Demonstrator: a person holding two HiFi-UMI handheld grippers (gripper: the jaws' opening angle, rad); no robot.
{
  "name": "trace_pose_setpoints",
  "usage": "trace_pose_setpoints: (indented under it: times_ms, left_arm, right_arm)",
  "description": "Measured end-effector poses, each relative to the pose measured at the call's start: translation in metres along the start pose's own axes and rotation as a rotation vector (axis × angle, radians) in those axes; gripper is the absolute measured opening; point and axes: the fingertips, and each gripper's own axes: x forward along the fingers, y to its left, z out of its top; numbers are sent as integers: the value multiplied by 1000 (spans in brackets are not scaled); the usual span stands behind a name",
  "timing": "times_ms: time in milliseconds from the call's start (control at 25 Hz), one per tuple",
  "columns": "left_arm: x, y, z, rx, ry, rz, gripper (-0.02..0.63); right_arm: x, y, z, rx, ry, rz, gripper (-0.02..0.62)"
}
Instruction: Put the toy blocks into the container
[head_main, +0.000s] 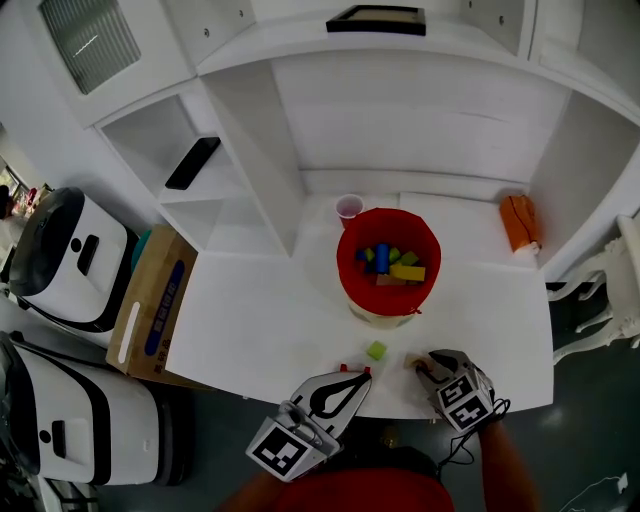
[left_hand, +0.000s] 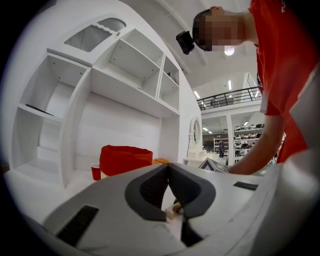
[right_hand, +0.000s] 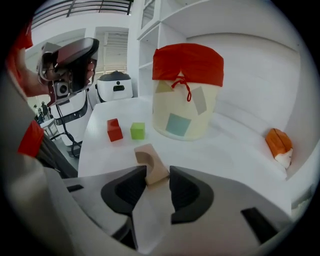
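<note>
A red-topped container (head_main: 346, 272) stands mid-table with several coloured blocks inside; it also shows as a cream basket with a red rim (right_hand: 187, 95) and as a red shape (left_hand: 125, 159). A green block (head_main: 376, 350) (right_hand: 137, 130) and a red block (head_main: 345, 369) (right_hand: 114, 130) lie near the front edge. My right gripper (head_main: 421, 366) (right_hand: 152, 178) is shut on a tan arch block (head_main: 411, 359) (right_hand: 151, 162) that rests on the table. My left gripper (head_main: 362, 377) (left_hand: 168, 171) is shut, holds nothing, and points at the red block.
A red cup (head_main: 349, 207) (left_hand: 95, 171) stands behind the container. An orange object (head_main: 520, 222) (right_hand: 278, 142) lies at the back right. White shelves rise behind the table (head_main: 260, 320). A cardboard box (head_main: 155, 300) and white machines (head_main: 70, 260) stand on the floor at left.
</note>
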Motion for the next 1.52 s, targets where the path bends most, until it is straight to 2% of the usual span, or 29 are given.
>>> trace_pose_setpoints:
  times_ms: [120,200,320,440,520,640,720,800,920,960,1040,1080,1160,1360,1520]
  left_arm:
    - [5,3,-1,-9,1,-3,14]
    - [6,6,0,-8,-6,-3,14]
    - [7,12,1,-7,-9,2,14]
    - [6,19,-4,-6,-2,11,14]
    - [6,22,-8,-7,5,14,14]
    - [5,26,-13,-10,22,15,14]
    - [4,30,-15,-15,29,19,14]
    - [2,35,-15,-21,34,17,18]
    - [0,39,-22,-6,61,-17,86]
    - [-1,40,-27,20,77,-38,135]
    - [-3,43,-42,83,123,-76,172]
    - [-4,44,-50,101,153,-91,184]
    - [-4,43,-69,125,221,-128,198]
    - [2,37,-124,166,405,-244,259]
    - [8,40,-151,171,487,-281,281]
  right_arm:
    - [-10,4,13,63,-74,12,164]
    - [-32,4,37,151,-191,24,164]
    - [-82,-6,97,242,-407,14,164]
    - [-126,-26,166,219,-574,-38,164]
    - [-138,-39,205,182,-632,-75,164]
    - [-124,-58,239,163,-622,-126,166]
    - [-102,-69,248,195,-577,-137,175]
    - [-86,-74,252,248,-551,-118,213]
    - [-93,-65,255,292,-605,-81,213]
    - [-101,-59,256,287,-635,-75,200]
    - [-119,-49,254,277,-680,-83,70]
    - [-127,-43,251,279,-694,-88,25]
    - [-141,-31,243,290,-714,-78,2]
    - [-162,-3,227,309,-739,-34,2]
    - [-170,11,217,295,-726,-49,2]
